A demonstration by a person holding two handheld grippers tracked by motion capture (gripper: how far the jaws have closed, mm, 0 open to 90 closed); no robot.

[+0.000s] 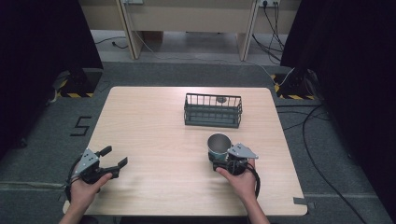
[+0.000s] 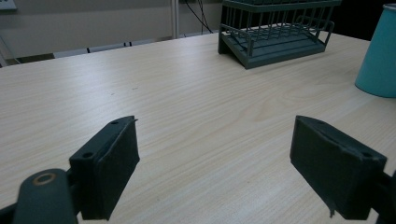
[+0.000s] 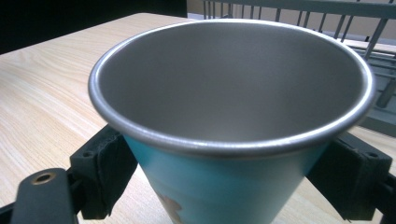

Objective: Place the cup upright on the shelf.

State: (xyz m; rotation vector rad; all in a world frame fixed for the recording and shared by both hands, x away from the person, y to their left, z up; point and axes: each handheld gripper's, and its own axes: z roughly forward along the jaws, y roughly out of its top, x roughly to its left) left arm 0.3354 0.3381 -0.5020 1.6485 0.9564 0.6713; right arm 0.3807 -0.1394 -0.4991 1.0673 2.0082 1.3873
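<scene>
1. Right gripper (image 1: 223,157) sits at the near right of the surface (image 1: 154,121), held in the person's right hand (image 1: 241,181); its fingers (image 3: 106,169) stand on either side of a cup (image 1: 218,145), pressed to the lower wall; they are gripping it.
2. The cup stands upright, mouth open; bare metal inside, teal outside, with a small brown mark low on the wall in the right gripper view; nothing inside it that I can make out.
3. Left gripper (image 1: 114,157) is at the near left corner, held in the left hand (image 1: 85,189); fingers (image 2: 109,163) spread wide, with bare wood between them; it is well apart from the cup.
4. From the left gripper view the cup (image 2: 379,56) shows as a teal wall at the right edge, standing on the wood.
5. A dark green wire basket (image 1: 213,110) sits past the cup toward the far side, near it but apart; a small dark round thing (image 1: 221,99) lies at its far rim; I cannot tell what it is.
6. Beyond the surface: grey floor, black curtains left and right, cables trailing on the right.
</scene>
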